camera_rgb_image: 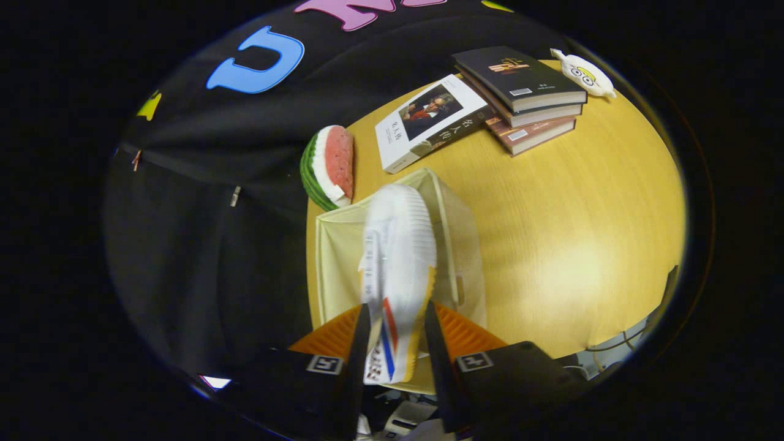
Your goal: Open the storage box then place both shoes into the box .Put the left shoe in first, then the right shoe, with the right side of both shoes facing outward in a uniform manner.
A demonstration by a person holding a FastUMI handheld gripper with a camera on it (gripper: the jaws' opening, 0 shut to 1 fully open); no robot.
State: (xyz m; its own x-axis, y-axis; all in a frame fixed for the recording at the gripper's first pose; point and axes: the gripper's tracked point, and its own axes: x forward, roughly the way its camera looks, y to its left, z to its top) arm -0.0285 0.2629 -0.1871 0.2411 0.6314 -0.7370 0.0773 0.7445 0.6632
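Note:
A white shoe [397,269] with red, blue and yellow trim is clamped between my two fingers, toe pointing away from me. My gripper [395,343] is shut on it, both fingers [358,349] pressing its sides near the heel. The shoe hangs above a pale cream storage box [334,263] standing on the wooden table [582,233]; the box's top looks open and the shoe covers much of its inside. I cannot tell whether anything lies in the box.
A watermelon-slice toy [329,166] lies just beyond the box at the table's edge. Farther off are a white book [429,119], a stack of books [520,98] and a small white cartoon toy [585,73]. Black cloth hangs beside the table.

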